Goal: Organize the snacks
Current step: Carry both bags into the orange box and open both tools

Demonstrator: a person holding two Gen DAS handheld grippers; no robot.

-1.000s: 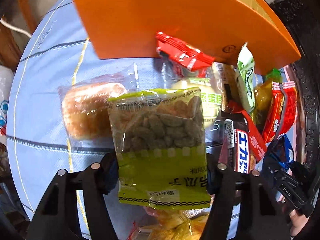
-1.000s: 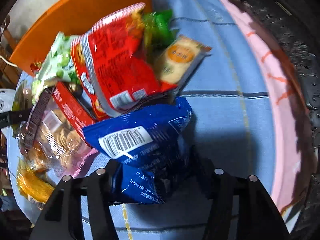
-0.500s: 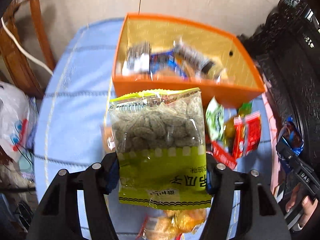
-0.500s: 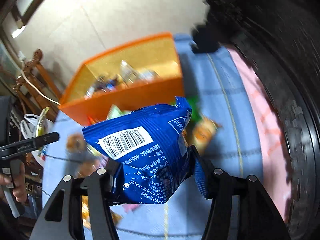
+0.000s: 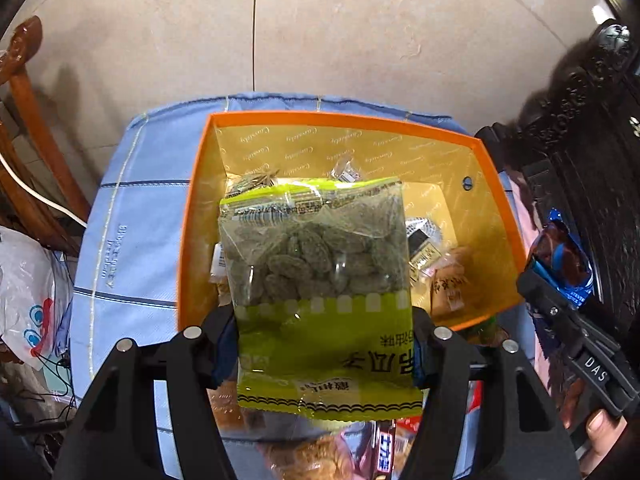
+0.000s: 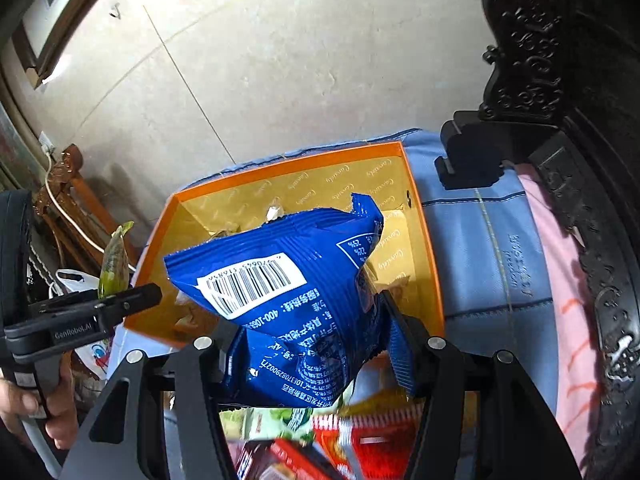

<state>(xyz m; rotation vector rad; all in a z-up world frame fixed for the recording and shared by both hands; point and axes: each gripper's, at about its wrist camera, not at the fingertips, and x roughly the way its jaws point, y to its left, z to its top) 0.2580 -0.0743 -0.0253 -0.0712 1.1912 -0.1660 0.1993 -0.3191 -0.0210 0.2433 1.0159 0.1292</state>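
My left gripper (image 5: pixel 324 344) and right gripper (image 6: pixel 310 344) are showing matte black fingers with silver screws. White "GenRobot.AI" and "DAS" lettering is showing on their bodies, bare-skinned hands (image 6: pixel 24 404) wrapping the handles.

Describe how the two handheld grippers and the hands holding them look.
Both grippers are matte black plastic with two broad, angular fingers, each carrying round silver screw heads. The left gripper shows dark blue pads, and its body reads "GenRobot.AI" in white. The right gripper has ribbed blue pads, and its body reads "DAS" in white. A bare hand grips the left handle; no sleeves or gripper cables show.
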